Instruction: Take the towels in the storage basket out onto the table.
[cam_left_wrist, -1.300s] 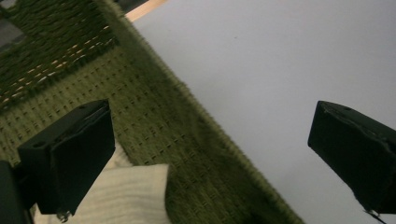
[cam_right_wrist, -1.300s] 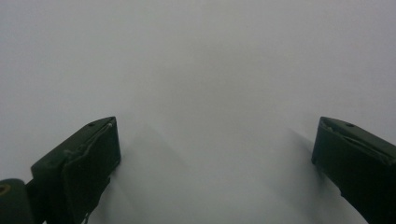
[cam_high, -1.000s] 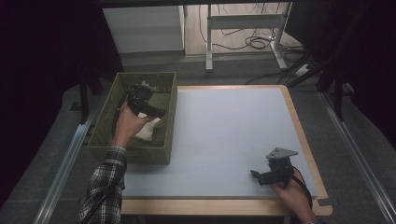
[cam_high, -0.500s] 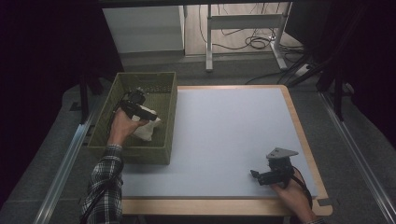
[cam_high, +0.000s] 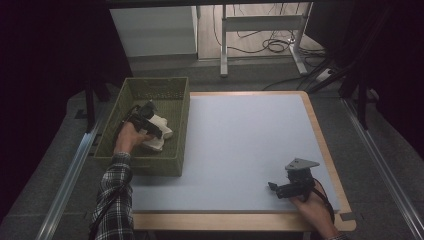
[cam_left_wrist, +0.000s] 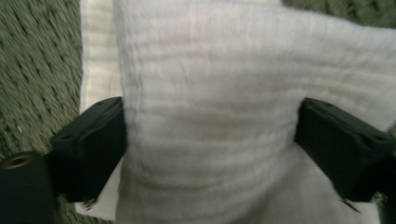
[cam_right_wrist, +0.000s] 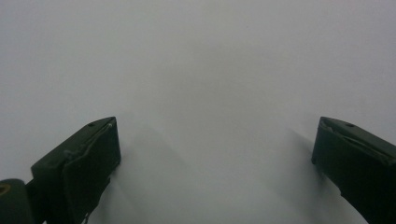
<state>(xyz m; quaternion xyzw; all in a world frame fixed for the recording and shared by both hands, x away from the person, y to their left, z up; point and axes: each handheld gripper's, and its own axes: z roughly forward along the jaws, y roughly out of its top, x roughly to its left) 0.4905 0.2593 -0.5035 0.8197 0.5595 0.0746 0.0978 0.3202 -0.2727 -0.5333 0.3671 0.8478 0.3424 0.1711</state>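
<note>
A white ribbed cloth (cam_high: 161, 142) lies crumpled in the green woven basket (cam_high: 150, 164) at the table's left. My left gripper (cam_high: 158, 130) reaches down into the basket from the person's left hand. In the left gripper view the cloth (cam_left_wrist: 210, 60) bulges between the two black jaws of the left gripper (cam_left_wrist: 210, 123), which have just been closing and touch it on both sides. My right gripper (cam_high: 273, 188) rests low over the pale blue mat (cam_high: 240, 135) at the front right. The right gripper (cam_right_wrist: 215, 140) is open with nothing between its jaws.
The basket stands against the mat's left edge, its walls close around the left hand. A wooden border (cam_high: 322, 145) frames the mat. Beyond the table are a white cabinet (cam_high: 152, 30), a metal stand (cam_high: 260, 25) and floor cables.
My left hand has sunk from above the basket down onto the white cloth, and its jaws now stand around it. The right hand has stayed where it was.
</note>
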